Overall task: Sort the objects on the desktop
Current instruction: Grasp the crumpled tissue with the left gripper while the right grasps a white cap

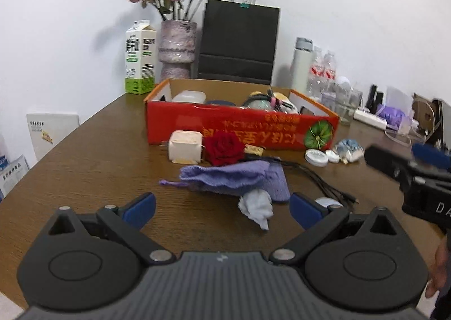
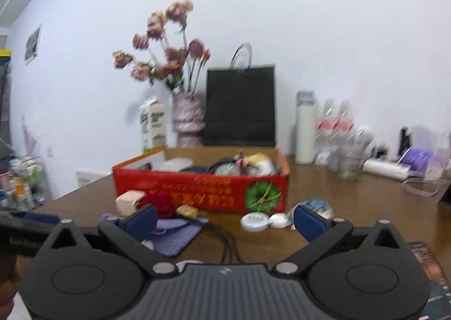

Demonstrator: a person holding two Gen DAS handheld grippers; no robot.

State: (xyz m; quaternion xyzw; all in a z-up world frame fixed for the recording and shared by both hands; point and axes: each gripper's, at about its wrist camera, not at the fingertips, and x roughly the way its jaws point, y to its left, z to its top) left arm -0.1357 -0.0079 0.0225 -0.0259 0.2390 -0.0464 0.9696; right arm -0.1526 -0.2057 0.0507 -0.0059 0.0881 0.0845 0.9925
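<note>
Left tool (image 1: 222,207): jaws wide apart, empty, above the bench (image 1: 84,173) before the purple pouch (image 1: 234,179).
Right tool (image 2: 225,219): jaws spread wide, holding nothing.
Red box (image 1: 242,129): on the bench, behind the red rose (image 1: 224,148) and white round tin (image 1: 317,157).
</note>
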